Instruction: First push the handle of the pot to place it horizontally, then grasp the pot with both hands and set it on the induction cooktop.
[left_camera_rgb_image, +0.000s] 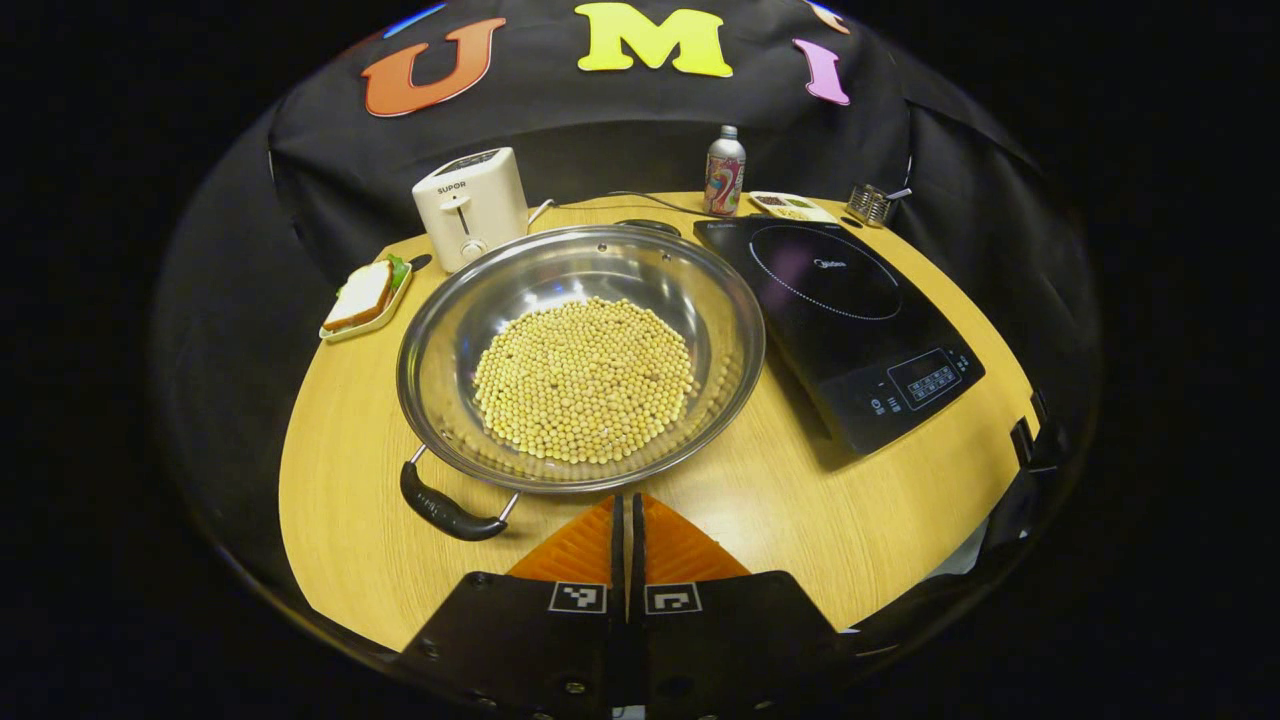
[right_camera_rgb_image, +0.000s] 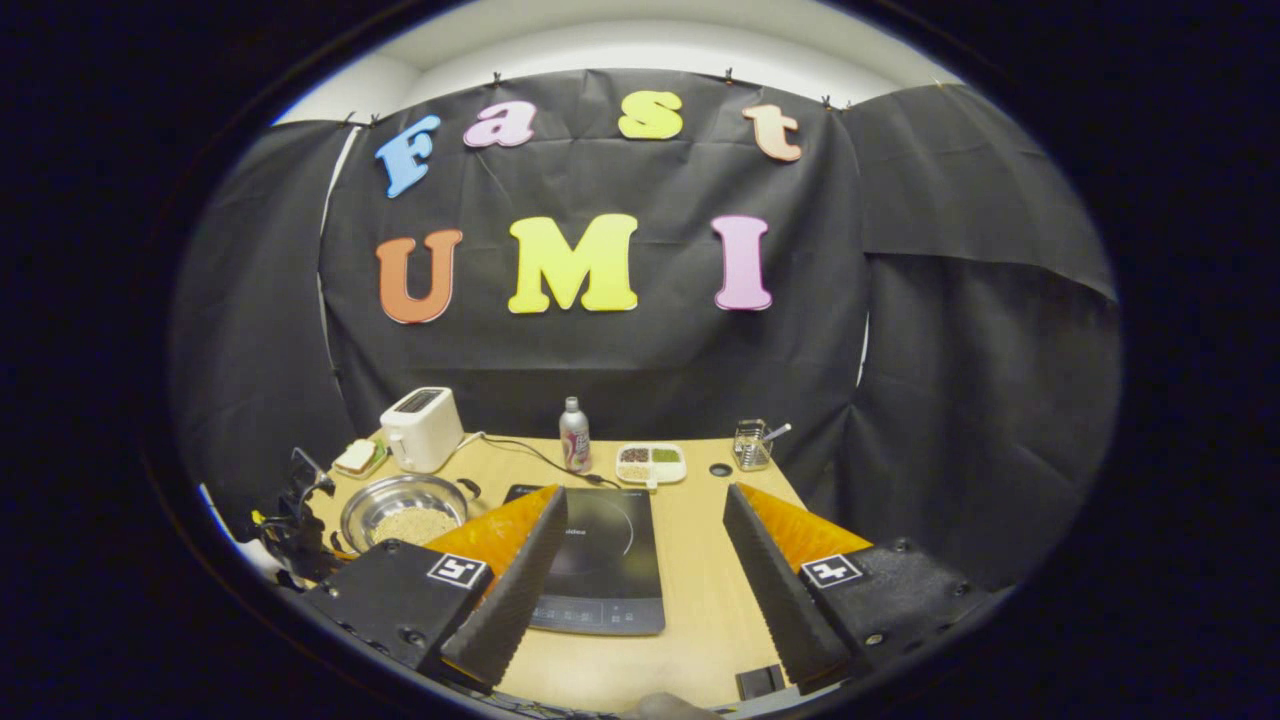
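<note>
A black cloth wall closes the booth behind a round wooden counter (left_camera_rgb_image: 800, 520). In the left gripper view, from left to right: a sandwich on a small plate (left_camera_rgb_image: 365, 298) at the middle left, a white toaster (left_camera_rgb_image: 470, 207) above it, the pot (left_camera_rgb_image: 580, 357) in the centre of the frame, a can (left_camera_rgb_image: 725, 171) at the top centre, and the induction cooktop (left_camera_rgb_image: 840, 320) to the right of centre.

Judging by how things lie, nothing of the task looks done. The pot rests on the counter just beside the cooktop, not on it. Its near handle (left_camera_rgb_image: 450, 508) sits at the lower left of the pot, off to one side of the fingers, so the push and the two-handed lift both appear to be left.

The pot is a wide, shallow, shiny steel pan with a bed of pale yellow beans (left_camera_rgb_image: 583, 378) in its bottom and a dark grip on a wire loop.

The left hand-held gripper (left_camera_rgb_image: 630, 535) has its fingers pressed together on nothing, tips just short of the pot's rim. The right hand-held gripper (right_camera_rgb_image: 640, 550) stands wide, framing the cooktop in the lower centre of the right gripper view.
</note>
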